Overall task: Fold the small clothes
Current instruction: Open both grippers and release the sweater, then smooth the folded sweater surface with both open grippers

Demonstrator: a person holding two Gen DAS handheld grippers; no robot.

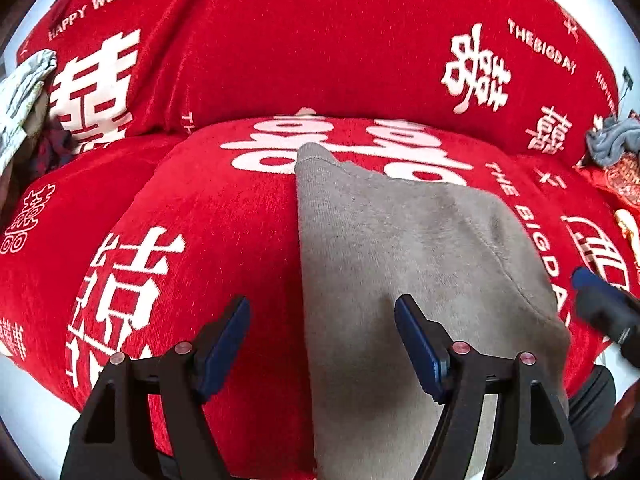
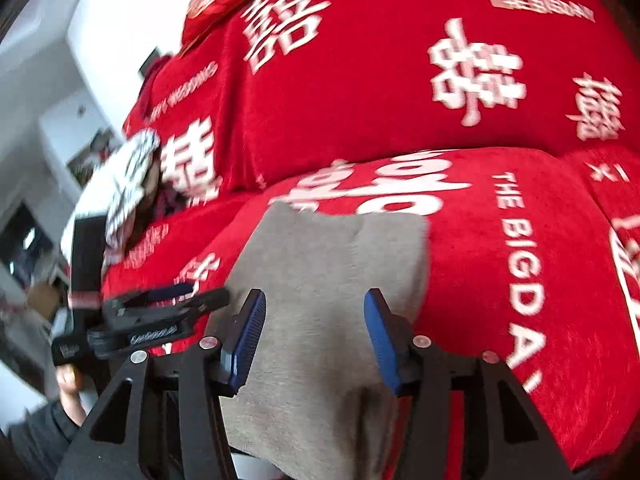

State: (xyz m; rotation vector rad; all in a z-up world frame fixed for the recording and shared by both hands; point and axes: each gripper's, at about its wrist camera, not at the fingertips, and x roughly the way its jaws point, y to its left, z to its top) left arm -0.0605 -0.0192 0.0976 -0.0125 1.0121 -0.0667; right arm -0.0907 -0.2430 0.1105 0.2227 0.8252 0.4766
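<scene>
A grey-brown fleece garment [image 1: 408,264] lies folded flat on a red sofa seat cushion [image 1: 224,220]; it also shows in the right wrist view [image 2: 328,280]. My left gripper [image 1: 322,312] is open and empty, its jaws astride the garment's left edge, just above it. My right gripper [image 2: 314,312] is open and empty, low over the near end of the garment. The right gripper shows at the right edge of the left wrist view [image 1: 604,304]. The left gripper shows at the left of the right wrist view [image 2: 160,312].
The red sofa backrest [image 1: 312,48] with white lettering rises behind the seat. A patterned white cloth [image 1: 20,100] lies at the sofa's left end. A grey cloth [image 1: 616,140] and a red embroidered item [image 1: 620,180] lie on the right.
</scene>
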